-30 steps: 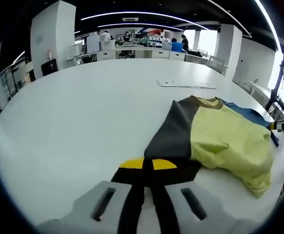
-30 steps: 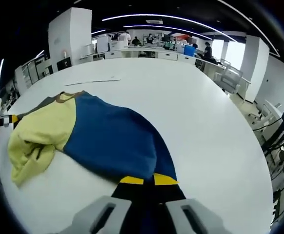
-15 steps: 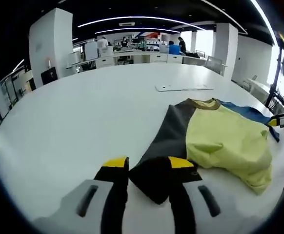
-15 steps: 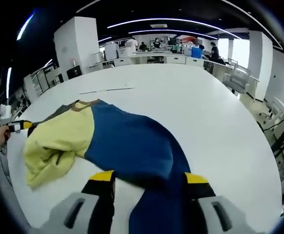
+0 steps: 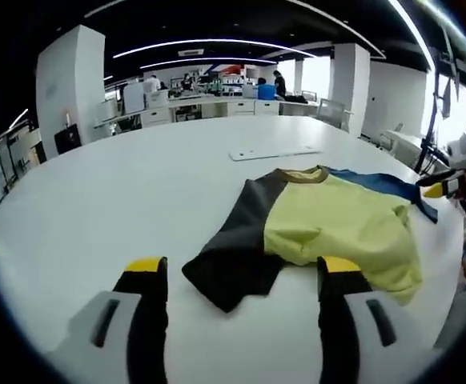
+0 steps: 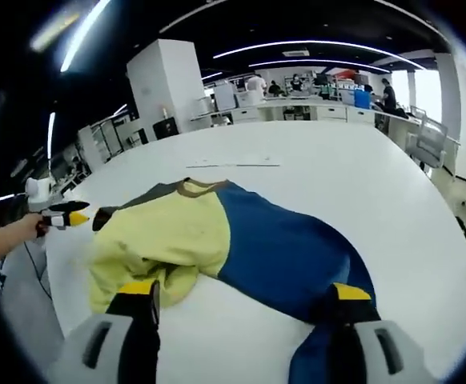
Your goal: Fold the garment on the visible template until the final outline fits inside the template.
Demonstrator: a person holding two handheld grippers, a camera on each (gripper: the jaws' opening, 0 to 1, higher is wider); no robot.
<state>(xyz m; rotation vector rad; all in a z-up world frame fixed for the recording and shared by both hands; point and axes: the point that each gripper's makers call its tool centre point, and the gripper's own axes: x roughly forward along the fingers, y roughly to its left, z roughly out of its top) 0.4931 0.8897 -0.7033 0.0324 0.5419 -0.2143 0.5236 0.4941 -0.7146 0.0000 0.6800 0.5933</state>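
Both tongs hang wide open and hold nothing: the left tongs (image 5: 241,280) over the shirt's (image 5: 313,228) grey sleeve, the right tongs (image 6: 245,308) over its blue side. The shirt lies bunched on the desk (image 5: 121,184), yellow panel rumpled toward 12 o'clock. Regripping only one layer could drag it further askew.
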